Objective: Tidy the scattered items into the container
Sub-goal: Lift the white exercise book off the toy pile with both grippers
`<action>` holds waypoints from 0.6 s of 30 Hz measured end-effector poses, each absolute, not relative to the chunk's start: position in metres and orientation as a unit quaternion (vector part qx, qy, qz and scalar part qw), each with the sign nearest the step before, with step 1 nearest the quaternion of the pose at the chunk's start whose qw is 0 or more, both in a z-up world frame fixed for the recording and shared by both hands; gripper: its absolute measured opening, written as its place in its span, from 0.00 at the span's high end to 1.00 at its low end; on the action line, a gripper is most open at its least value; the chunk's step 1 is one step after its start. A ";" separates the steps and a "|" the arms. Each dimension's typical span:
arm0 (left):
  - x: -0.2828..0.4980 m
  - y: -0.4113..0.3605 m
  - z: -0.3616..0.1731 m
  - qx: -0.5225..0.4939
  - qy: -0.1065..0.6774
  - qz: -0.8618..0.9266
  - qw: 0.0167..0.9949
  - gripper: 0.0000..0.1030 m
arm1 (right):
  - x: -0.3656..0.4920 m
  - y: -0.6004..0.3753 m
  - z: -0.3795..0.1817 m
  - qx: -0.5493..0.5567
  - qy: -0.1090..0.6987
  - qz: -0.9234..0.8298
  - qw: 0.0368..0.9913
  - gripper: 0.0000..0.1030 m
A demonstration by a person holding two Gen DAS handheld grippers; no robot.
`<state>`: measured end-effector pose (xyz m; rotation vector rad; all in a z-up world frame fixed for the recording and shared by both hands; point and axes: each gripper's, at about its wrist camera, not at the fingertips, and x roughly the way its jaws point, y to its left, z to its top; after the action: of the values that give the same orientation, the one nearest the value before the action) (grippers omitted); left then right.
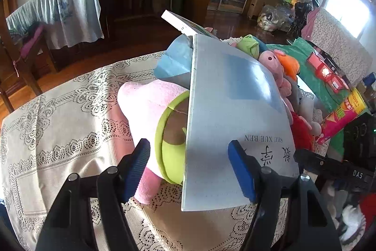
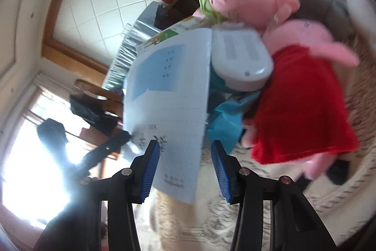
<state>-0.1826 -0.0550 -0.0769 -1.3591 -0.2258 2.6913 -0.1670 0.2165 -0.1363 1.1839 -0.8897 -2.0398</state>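
A pale blue exercise book [image 1: 235,114] stands on edge between the open fingers of my left gripper [image 1: 189,168], leaning against a pile of plush toys. A pink plush with a green band [image 1: 150,109] lies to its left. The same book [image 2: 169,95] sits between the open fingers of my right gripper [image 2: 185,171]. Beside it are a white flat device [image 2: 239,58], a pink pig plush in a red dress [image 2: 303,98] and another pink pig plush [image 2: 249,4]. No container shows clearly.
A lace tablecloth [image 1: 58,128] covers the table. A second book [image 1: 181,22] sticks up behind the pile. A snack tube [image 1: 345,117] and a green cloth [image 1: 315,77] lie at the right. The other gripper's arm [image 1: 329,164] reaches in from the right.
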 end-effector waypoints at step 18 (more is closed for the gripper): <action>-0.166 -0.033 -0.077 -0.431 -0.056 0.894 0.107 0.76 | -0.179 0.203 -0.128 0.444 -0.291 -0.806 0.262 0.68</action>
<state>-0.1658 -0.0330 -0.0767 -1.2689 -0.1654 2.6317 -0.1787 0.2027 -0.1277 1.2003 -0.7882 -2.1816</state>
